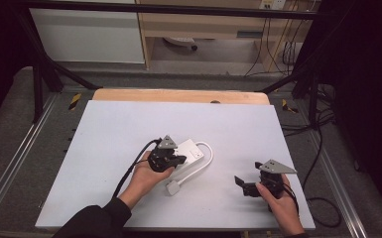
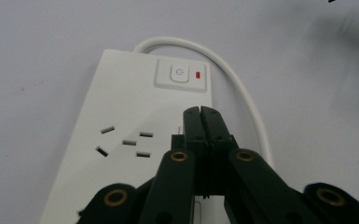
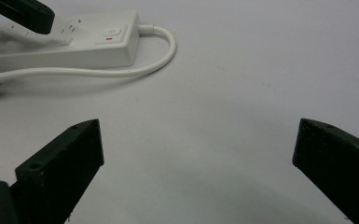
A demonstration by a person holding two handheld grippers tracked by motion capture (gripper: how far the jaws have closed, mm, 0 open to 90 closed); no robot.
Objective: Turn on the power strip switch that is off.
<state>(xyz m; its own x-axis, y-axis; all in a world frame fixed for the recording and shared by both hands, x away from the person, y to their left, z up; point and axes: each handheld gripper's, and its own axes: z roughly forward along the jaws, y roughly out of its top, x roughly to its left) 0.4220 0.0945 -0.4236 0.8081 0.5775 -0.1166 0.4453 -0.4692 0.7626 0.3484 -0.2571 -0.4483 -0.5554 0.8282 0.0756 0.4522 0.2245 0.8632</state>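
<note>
One white power strip (image 1: 190, 151) is lying near the middle of the pale table (image 1: 109, 129), with one push switch (image 2: 179, 73) and a red light (image 2: 197, 74) at its far end. One white cord (image 1: 204, 161) is looping out from that end at about 2 o'clock, curving round the strip's right side and running back to one white plug (image 1: 172, 188), which is resting on the table at about 6 o'clock from the strip. One group of socket slots (image 2: 123, 141) is showing on the strip's top face.

The left gripper (image 1: 177, 160) is hovering over the strip's near half, its jaws clenched tight together with nothing visible between them; in the left gripper view they are covering part of the strip's face just short of the switch. The right gripper (image 1: 239, 181) is sitting well apart at about 4 o'clock from the strip, jaws spread wide and released, only bare table between them. A wooden board (image 1: 178, 95) is edging the table's far side at 12 o'clock.
</note>
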